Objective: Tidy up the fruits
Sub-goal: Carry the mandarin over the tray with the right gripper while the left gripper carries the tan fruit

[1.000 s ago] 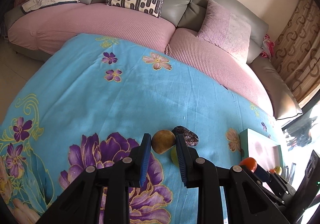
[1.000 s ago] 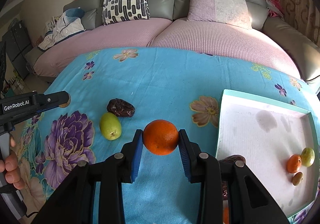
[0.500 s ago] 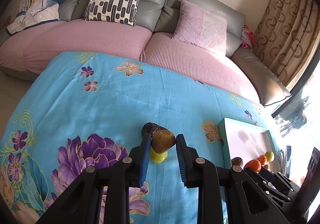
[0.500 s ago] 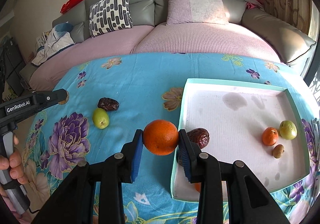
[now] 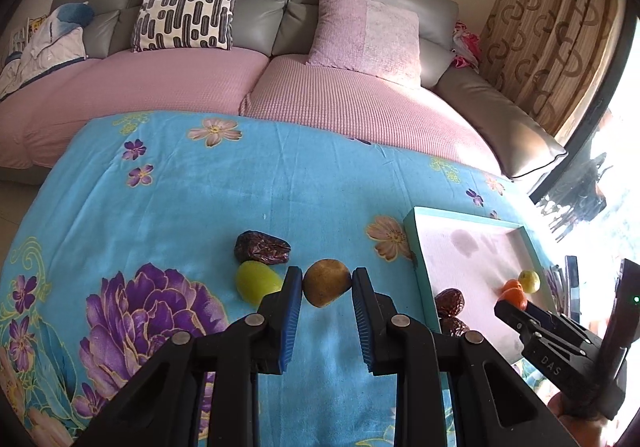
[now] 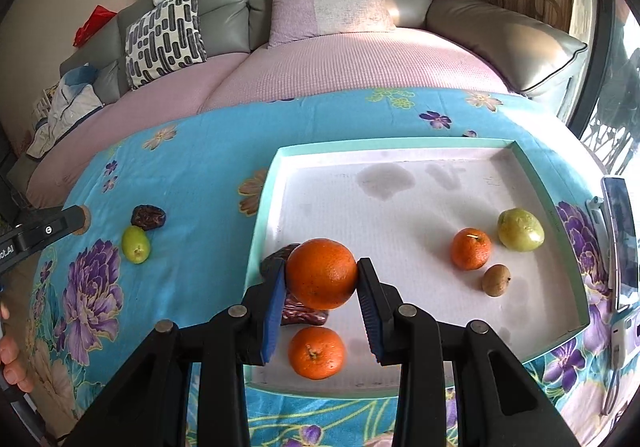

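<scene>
My left gripper [image 5: 327,287] is shut on a small brown fruit [image 5: 326,283], held above the blue floral cloth [image 5: 180,207]. On the cloth beside it lie a green fruit [image 5: 256,282] and a dark date [image 5: 262,247]. My right gripper [image 6: 322,281] is shut on a large orange [image 6: 322,273], held over the near left part of the white tray [image 6: 400,151]. In the tray sit another orange [image 6: 317,352], dark dates [image 6: 300,315] partly hidden behind the left finger, a small orange [image 6: 471,248], a green fruit [image 6: 520,229] and a small brown fruit [image 6: 496,280].
A grey sofa with pink covers [image 5: 320,87] and cushions [image 5: 364,35] curves behind the table. A phone on a stand [image 6: 620,243] is at the table's right edge. A hand [image 6: 12,363] holds the left gripper's handle at the left.
Both grippers have swung to the right. The right one carried the orange from over the cloth to over the tray. The left one kept hold of the brown fruit.
</scene>
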`<state>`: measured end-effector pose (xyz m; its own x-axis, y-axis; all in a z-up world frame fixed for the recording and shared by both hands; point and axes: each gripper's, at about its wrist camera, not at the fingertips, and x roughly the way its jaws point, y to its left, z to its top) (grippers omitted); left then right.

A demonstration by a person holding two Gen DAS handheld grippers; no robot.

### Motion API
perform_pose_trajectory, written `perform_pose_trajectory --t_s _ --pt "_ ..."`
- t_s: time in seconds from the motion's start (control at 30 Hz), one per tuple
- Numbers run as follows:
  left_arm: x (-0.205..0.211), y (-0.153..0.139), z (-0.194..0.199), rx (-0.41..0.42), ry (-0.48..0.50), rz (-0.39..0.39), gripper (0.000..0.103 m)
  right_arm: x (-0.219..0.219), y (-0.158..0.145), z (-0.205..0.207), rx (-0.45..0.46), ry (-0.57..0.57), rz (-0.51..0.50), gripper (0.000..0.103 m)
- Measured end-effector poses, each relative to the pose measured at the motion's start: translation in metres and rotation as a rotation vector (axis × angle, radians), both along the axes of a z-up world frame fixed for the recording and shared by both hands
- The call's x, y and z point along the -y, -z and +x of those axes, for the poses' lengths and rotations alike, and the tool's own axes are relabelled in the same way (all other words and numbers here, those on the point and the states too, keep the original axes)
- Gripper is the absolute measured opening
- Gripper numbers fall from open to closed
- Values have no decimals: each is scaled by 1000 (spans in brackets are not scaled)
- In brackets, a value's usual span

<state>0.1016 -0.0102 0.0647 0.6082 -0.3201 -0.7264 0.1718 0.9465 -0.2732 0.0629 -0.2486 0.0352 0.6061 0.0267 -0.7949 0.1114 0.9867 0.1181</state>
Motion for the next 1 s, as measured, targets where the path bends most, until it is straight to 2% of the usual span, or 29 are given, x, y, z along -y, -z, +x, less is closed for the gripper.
perform_pose_trajectory --t_s 0.23,0.5,0.83,1.0 --pt "49 8 -10 -25 132 27 27 56 4 -6 -34 165 19 37" --pt "109 20 -21 -16 282 75 27 87 4 -8 -23 222 61 37" --pt "147 36 0 13 322 162 27 98 13 13 -35 201 81 37" --pt "161 48 15 -14 313 188 27 107 17 16 -54 204 100 37"
